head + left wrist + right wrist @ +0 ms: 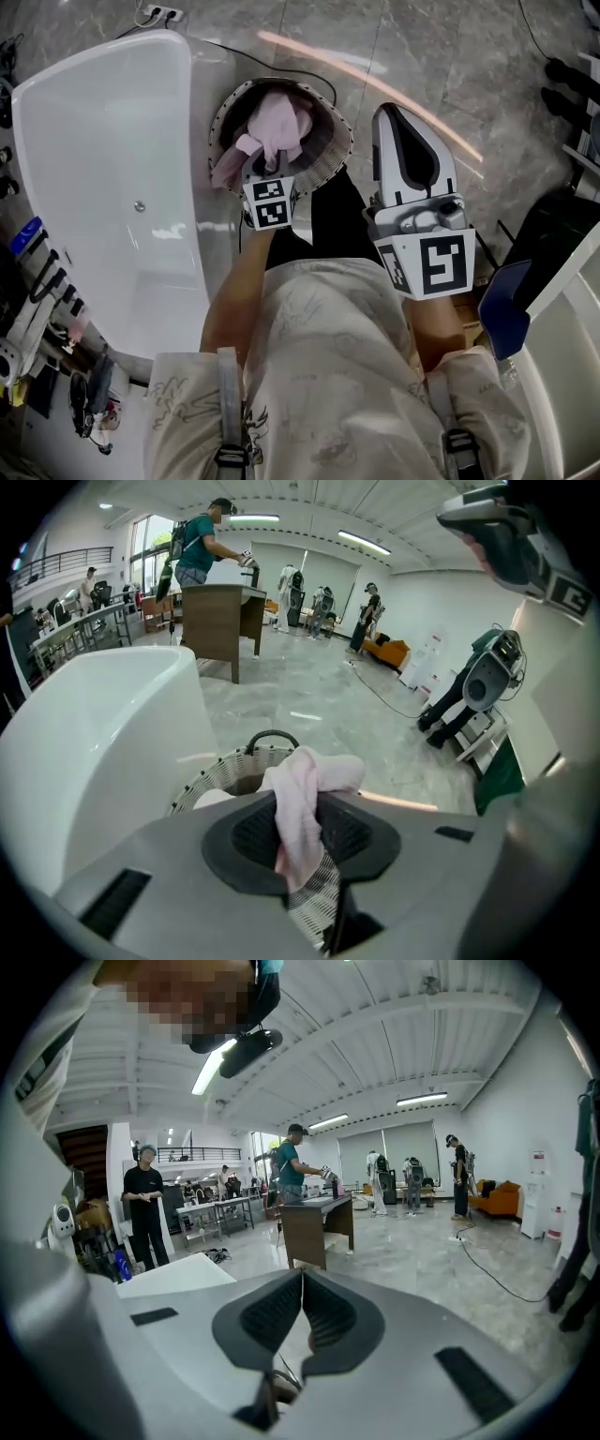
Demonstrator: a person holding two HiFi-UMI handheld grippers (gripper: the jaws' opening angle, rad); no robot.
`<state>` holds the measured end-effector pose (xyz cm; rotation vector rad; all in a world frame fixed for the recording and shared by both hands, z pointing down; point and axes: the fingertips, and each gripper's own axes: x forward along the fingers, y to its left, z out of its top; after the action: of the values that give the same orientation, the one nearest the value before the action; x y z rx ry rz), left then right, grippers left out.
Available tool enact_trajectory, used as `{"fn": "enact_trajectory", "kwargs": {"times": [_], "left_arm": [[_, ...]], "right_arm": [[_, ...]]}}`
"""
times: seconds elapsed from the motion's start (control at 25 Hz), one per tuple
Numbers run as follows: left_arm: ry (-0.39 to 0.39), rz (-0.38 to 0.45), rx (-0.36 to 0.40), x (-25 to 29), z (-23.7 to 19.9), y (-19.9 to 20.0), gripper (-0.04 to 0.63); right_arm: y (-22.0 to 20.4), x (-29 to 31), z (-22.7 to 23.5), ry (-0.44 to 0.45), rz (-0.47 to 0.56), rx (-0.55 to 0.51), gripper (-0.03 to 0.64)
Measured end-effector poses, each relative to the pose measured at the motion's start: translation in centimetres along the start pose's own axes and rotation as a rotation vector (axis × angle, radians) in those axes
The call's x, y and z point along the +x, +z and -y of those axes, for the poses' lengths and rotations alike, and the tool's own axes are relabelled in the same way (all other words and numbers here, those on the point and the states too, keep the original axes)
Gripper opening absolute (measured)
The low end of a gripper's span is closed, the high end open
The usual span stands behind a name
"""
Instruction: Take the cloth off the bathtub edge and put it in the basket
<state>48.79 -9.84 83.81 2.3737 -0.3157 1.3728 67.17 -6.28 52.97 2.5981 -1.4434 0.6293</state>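
A pale pink cloth (pixel 272 131) hangs over the round woven basket (pixel 330 155) beside the white bathtub (pixel 103 178). My left gripper (pixel 267 178) is shut on the cloth (pixel 302 808), which is pinched between its jaws above the basket (pixel 217 775). The cloth's loose end droops into the basket's dark inside. My right gripper (pixel 398 122) is held off to the right over the grey floor, away from the basket; in the right gripper view its jaws (pixel 302 1283) meet at the tips with nothing between them.
The bathtub's rim (pixel 199 187) runs just left of the basket. A black cable (pixel 281 67) lies on the marble floor behind it. Bottles and tools (pixel 47 309) crowd the lower left. A blue bin (pixel 506 305) stands at the right. People stand by a brown desk (pixel 217 616) far off.
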Motion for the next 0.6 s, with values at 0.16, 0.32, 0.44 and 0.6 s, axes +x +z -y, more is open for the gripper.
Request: {"fn": "enact_trajectory", "kwargs": {"times": [0.16, 0.32, 0.44, 0.6], "left_arm": [[0.004, -0.054, -0.004, 2.3, -0.8, -1.6, 0.094], [0.001, -0.101, -0.006, 4.4, -1.3, -3.1, 0.094], [-0.006, -0.139, -0.01, 5.6, -1.8, -4.2, 0.094], [0.0, -0.179, -0.024, 6.4, -2.2, -4.9, 0.094]], "right_arm": [[-1.2, 0.4, -0.1, 0.004, -0.023, 0.001, -0.011], [-2.6, 0.8, -0.2, 0.007, -0.047, 0.004, -0.011], [-3.4, 1.0, -0.1, 0.007, -0.061, 0.01, -0.011], [-4.0, 1.2, -0.2, 0.014, -0.072, 0.009, -0.011]]}}
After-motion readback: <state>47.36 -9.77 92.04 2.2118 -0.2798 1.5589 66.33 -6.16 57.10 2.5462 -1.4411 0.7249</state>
